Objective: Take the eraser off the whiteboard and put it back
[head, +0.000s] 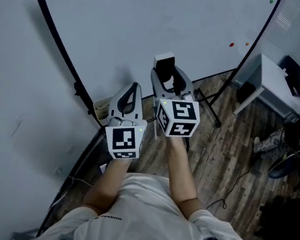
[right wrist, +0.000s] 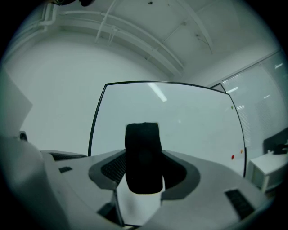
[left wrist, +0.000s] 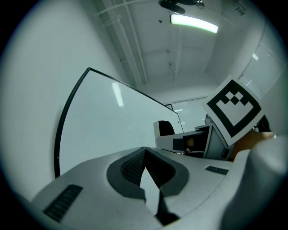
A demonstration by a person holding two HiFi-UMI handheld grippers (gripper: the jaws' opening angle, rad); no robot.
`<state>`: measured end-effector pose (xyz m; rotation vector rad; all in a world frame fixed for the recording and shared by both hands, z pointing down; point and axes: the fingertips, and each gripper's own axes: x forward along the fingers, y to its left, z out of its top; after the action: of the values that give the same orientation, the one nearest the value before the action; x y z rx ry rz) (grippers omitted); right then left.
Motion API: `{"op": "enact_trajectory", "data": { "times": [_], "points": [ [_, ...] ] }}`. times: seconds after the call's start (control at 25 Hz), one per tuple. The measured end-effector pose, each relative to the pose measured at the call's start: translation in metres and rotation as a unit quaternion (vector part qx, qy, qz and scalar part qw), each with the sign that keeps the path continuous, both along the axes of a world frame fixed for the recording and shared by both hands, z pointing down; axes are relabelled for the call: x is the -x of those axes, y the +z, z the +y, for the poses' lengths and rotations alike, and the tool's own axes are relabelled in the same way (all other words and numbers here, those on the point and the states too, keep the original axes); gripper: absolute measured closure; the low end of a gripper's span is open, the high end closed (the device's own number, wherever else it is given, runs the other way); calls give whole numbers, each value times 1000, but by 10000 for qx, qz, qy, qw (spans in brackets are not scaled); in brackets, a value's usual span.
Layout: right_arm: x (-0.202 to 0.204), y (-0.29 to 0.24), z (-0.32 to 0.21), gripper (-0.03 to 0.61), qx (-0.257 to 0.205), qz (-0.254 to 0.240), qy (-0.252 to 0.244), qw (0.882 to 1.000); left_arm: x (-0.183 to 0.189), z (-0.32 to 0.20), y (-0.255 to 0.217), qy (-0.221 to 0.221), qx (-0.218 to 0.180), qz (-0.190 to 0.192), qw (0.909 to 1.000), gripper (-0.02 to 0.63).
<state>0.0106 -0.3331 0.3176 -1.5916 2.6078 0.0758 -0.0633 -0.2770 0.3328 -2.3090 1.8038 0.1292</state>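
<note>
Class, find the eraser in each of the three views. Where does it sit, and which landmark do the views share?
Head view: eraser at centre, in the right gripper's jaws.
Left gripper view: eraser right of centre, beyond the jaws.
Right gripper view: eraser dead centre, clamped between the jaws.
Shared landmark: the black-framed whiteboard.

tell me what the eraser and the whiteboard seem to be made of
Eraser: matte black pad, fuzzy-edged, likely felt, on a pale hard body, probably plastic. Whiteboard: smooth, glossy white sheet, since it reflects a bright streak; coated metal or laminate, cannot tell which.
</note>
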Motion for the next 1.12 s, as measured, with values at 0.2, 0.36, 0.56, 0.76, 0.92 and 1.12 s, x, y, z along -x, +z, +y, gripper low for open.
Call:
{"op": "enact_trajectory", "data": {
  "times": [0.2, 0.36, 0.56, 0.76, 0.92, 1.12],
  "points": [
    [2, 2, 6, 344, 2, 18, -27, 10000, 0, 1, -2, -21, 5, -3, 10000, 612],
    [6, 3, 10, 344, 3, 30, -74, 10000, 0, 2, -6, -31, -19, -29, 10000, 612],
    [7, 6, 14, 344, -12, 92, -83, 9999, 2, 2, -7, -51, -8, -39, 10000, 612],
    [8, 7, 20, 344, -4, 108, -117, 9999, 2, 2, -7, -65, 29, -48, 10000, 612],
    [6, 9, 23, 344, 20, 111, -107, 9999, 2, 2, -10, -33, 14, -49, 10000, 612],
    [5, 13, 26, 344, 6, 90, -93, 9999, 2, -1, -9, 18, 46, -20, 10000, 612]
  ]
}}
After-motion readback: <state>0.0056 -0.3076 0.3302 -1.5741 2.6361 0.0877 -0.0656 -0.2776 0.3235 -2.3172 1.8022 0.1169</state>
